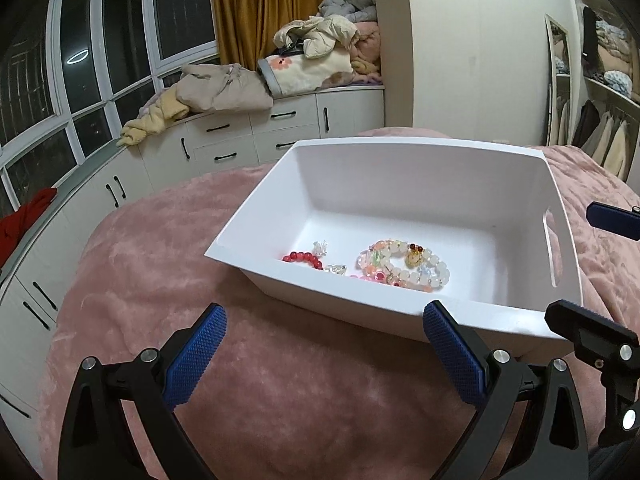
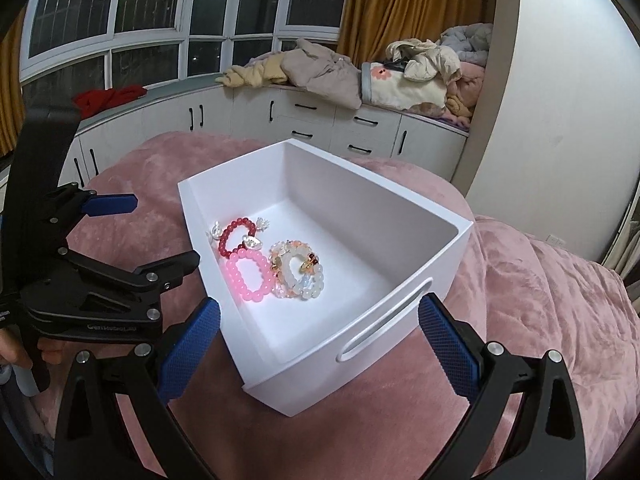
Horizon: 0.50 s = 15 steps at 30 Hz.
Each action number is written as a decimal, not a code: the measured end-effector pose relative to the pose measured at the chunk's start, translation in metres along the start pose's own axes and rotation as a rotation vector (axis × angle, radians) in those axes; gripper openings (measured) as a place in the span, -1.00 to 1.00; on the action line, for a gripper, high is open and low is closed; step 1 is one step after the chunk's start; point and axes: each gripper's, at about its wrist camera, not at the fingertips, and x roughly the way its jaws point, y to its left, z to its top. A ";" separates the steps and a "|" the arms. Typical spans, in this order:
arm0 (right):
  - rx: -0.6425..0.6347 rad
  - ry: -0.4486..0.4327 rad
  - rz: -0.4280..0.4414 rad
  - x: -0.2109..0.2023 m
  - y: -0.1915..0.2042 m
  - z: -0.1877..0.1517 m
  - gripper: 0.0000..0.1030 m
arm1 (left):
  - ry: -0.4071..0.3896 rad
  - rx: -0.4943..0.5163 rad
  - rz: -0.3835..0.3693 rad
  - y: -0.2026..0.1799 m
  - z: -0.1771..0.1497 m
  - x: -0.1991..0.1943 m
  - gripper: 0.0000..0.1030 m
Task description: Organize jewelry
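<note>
A white plastic bin (image 1: 404, 152) (image 2: 404, 216) sits on a pink fluffy blanket. Inside lie a red bead bracelet (image 1: 303, 259) (image 2: 230, 236), a pink bead bracelet (image 2: 250, 276), a white and pastel bead bracelet with gold charms (image 1: 404, 266) (image 2: 298, 274) and small silver pieces (image 2: 252, 242). My left gripper (image 1: 324, 346) is open and empty, just in front of the bin's near wall; it also shows in the right wrist view (image 2: 158, 230). My right gripper (image 2: 320, 342) is open and empty at the bin's handle side; it also shows in the left wrist view (image 1: 600, 272).
The pink blanket (image 1: 280, 380) (image 2: 520, 300) covers the bed around the bin. White drawers (image 1: 240, 136) under the windows carry piled clothes and bedding (image 2: 400, 76). A red cloth (image 2: 108, 98) lies on the sill. An open wardrobe (image 1: 600, 120) stands at the right.
</note>
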 end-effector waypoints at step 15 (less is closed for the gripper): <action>-0.003 -0.001 0.006 -0.001 0.000 0.000 0.90 | 0.002 0.003 0.002 0.001 0.001 -0.001 0.93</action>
